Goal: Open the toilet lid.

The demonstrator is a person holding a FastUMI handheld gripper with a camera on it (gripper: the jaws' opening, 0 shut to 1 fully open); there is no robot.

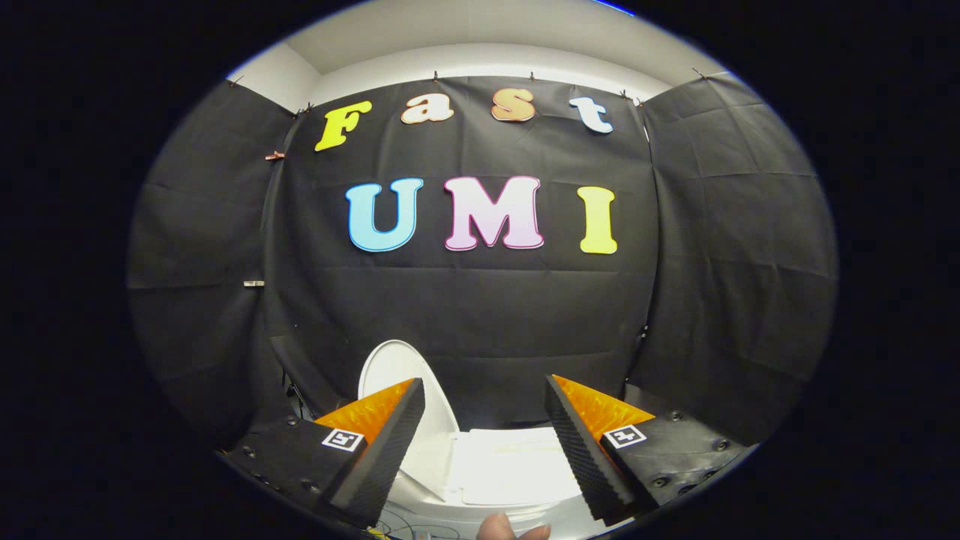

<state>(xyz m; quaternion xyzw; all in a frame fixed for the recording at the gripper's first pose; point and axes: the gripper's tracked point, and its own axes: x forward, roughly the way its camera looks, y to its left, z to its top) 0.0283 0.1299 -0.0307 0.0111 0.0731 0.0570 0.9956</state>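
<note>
the gripper (484, 390) jaws stand apart, holding nothing; the white toilet lid (397, 375) stands raised just beyond them.

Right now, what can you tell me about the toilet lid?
The toilet lid is white, smooth and rounded, like glossy plastic. It stands raised, nearly upright against the black cloth wall, behind the white tank top. The open tongs hold nothing; one finger overlaps the lid's lower part, so contact is unclear.

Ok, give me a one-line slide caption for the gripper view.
Toilet lid raised upright beyond the open gripper, whose fingers are apart over the white toilet.
</note>
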